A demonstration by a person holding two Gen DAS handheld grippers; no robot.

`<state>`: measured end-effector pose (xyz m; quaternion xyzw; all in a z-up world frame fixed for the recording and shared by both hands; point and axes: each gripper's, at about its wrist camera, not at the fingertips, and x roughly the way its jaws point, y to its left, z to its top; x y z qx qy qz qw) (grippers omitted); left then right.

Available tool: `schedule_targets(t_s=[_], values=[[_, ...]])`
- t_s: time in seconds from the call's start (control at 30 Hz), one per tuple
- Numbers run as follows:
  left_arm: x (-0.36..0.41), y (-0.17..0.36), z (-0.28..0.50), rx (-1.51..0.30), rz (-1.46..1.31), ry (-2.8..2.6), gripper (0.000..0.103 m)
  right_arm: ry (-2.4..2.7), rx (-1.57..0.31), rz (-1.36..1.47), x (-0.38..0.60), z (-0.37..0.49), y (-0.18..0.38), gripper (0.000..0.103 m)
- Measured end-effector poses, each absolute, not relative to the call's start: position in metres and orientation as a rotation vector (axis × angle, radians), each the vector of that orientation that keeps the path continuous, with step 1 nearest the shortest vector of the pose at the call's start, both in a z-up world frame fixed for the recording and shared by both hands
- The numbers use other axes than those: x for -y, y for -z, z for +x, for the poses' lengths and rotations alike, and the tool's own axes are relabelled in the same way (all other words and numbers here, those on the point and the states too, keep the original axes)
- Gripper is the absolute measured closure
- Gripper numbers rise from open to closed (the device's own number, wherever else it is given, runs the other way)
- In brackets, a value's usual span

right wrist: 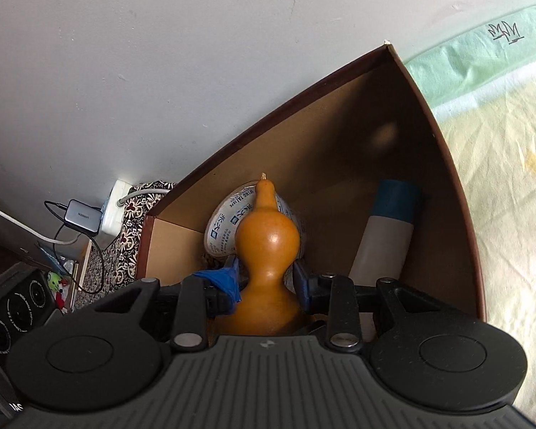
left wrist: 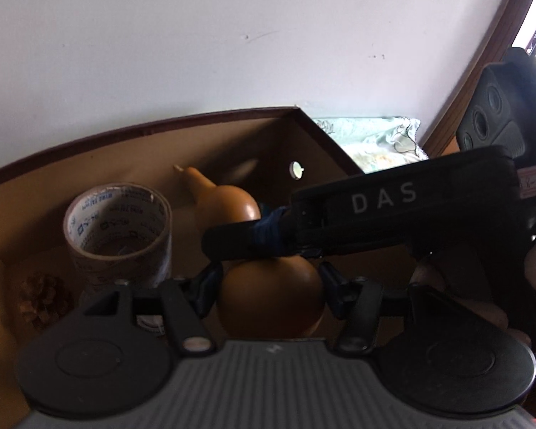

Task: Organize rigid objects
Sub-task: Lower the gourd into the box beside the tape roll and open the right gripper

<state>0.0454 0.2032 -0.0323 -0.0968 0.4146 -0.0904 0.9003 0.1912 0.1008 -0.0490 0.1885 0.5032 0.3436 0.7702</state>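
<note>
A brown gourd (left wrist: 271, 296) (right wrist: 268, 250) is held over the inside of a brown cardboard box (left wrist: 132, 164) (right wrist: 339, 136). My left gripper (left wrist: 269, 286) grips its big lower bulb. My right gripper (right wrist: 266, 279) is shut on its narrow waist and crosses the left wrist view as a black body marked DAS (left wrist: 393, 211). A roll of printed packing tape (left wrist: 119, 228) (right wrist: 221, 225) stands in the box behind the gourd. A pine cone (left wrist: 43, 300) lies at the box's left. A white bottle with a blue cap (right wrist: 386, 239) lies at the box's right.
The box stands against a white wall (left wrist: 232, 35). A pale green and yellow bedsheet (right wrist: 500, 143) lies to its right. A charger and power strip (right wrist: 100, 214) sit on the floor to the left, beside a black speaker-like device (right wrist: 10, 314).
</note>
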Motion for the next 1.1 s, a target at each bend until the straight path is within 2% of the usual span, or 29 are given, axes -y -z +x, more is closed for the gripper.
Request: schedule_targets(t_s=[0.27, 1.1], values=[[-0.196, 0.052, 0.050, -0.911, -0.126, 0.066, 0.042, -0.667, -1.060, 0.180, -0.123, 0.190, 0.052, 0.086], [-0.191, 0.053, 0.045, -0.886, -0.091, -0.080, 0.039, -0.565, -1.026, 0.109, -0.125, 0.192, 0.058, 0.086]])
